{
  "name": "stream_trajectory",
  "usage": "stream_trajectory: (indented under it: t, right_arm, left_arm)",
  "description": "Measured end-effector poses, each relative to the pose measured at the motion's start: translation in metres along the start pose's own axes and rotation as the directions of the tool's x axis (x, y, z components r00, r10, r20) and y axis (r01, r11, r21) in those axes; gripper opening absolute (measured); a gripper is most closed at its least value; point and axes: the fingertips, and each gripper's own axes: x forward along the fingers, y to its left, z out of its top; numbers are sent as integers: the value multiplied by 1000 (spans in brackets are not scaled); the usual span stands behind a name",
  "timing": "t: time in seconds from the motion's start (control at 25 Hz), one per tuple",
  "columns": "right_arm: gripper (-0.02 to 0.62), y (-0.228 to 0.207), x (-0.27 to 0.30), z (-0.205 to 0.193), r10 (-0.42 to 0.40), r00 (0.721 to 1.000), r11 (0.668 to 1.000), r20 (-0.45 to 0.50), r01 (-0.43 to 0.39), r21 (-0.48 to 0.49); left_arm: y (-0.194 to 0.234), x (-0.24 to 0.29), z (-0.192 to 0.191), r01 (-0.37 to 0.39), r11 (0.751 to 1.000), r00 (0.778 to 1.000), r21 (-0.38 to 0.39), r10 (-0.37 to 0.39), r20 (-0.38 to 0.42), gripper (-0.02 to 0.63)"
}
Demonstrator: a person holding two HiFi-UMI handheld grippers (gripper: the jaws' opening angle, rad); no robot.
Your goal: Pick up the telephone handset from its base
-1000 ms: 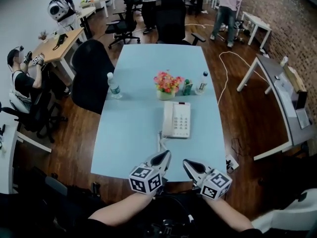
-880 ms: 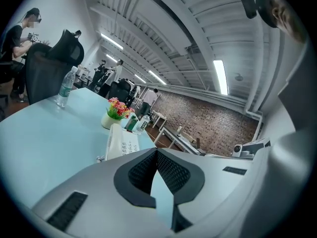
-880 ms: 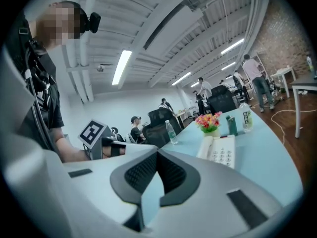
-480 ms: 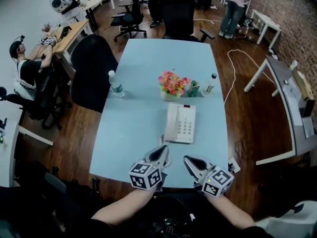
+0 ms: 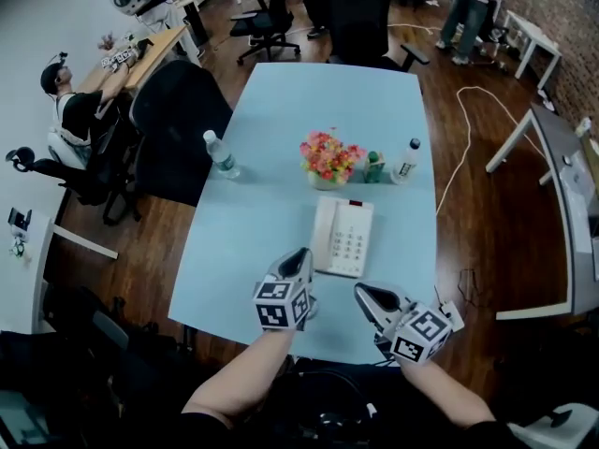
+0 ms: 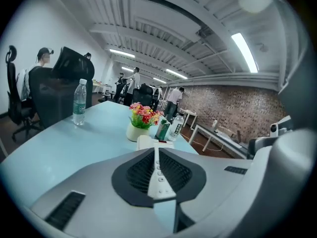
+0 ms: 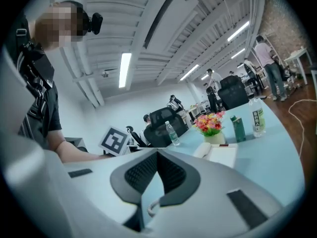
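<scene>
- In the head view, the telephone handset [image 5: 325,235] lies on its base [image 5: 352,239], in the middle of the blue table [image 5: 234,251]. The left gripper [image 5: 298,260] sits just below and left of the handset, near it but not touching. The right gripper [image 5: 368,295] is at the lower right, a bit farther off. Both come to a closed point and hold nothing.
- In the left gripper view, the jaws of the left gripper [image 6: 156,150] are together and empty. The white telephone handset [image 6: 143,142] peeks out just above the tips, in the middle of the frame.
- In the right gripper view, the jaws of the right gripper [image 7: 157,152] meet at the tips and hold nothing. The telephone handset [image 7: 204,150] lies to the right of the tips. A curly cord [image 7: 151,207] shows low between the jaws.
- To do this step well, the left gripper should probably open wide first. Then it should put one jaw on each long side of the handset's middle, squeeze, and lift straight up so the cord does not drag the base.
</scene>
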Motion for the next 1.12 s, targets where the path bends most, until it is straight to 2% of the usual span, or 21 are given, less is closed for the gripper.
stream_trajectory:
  t: [0.08,0.12,0.2,0.36,0.56,0.8,1.12]
  right_arm:
    - [17,-5,-4,-3,2,1000,1000,3,-2,19]
    - [17,-8,-7,-5,1,1000,1000,5,-1,26]
    - [18,-17,-14,-6,-10,1000,999,7,9,36]
    - [17,-33,-29,-4,-52,998,997,25,51,57]
    - [17,-48,-36,-5,-92,995,993,42,88,82]
    - [17,-53,-34,-5,-108,993,991,39,104,89]
    - [17,-52,-31,-4,-125,991,989,40,121,85]
  left_arm:
    - [5,25,1,-29,998,999,59,31,-34,205]
    - [8,39,1,-45,995,997,88,50,-53,210]
    - [15,69,-3,-75,988,992,138,88,-92,268]
    - [26,117,-13,-104,979,976,174,134,-172,268]
    - [31,147,-17,-127,972,965,197,167,-204,268]
    - [35,162,-35,-122,973,950,197,172,-262,268]
    - [39,163,-36,-119,976,953,182,164,-257,245]
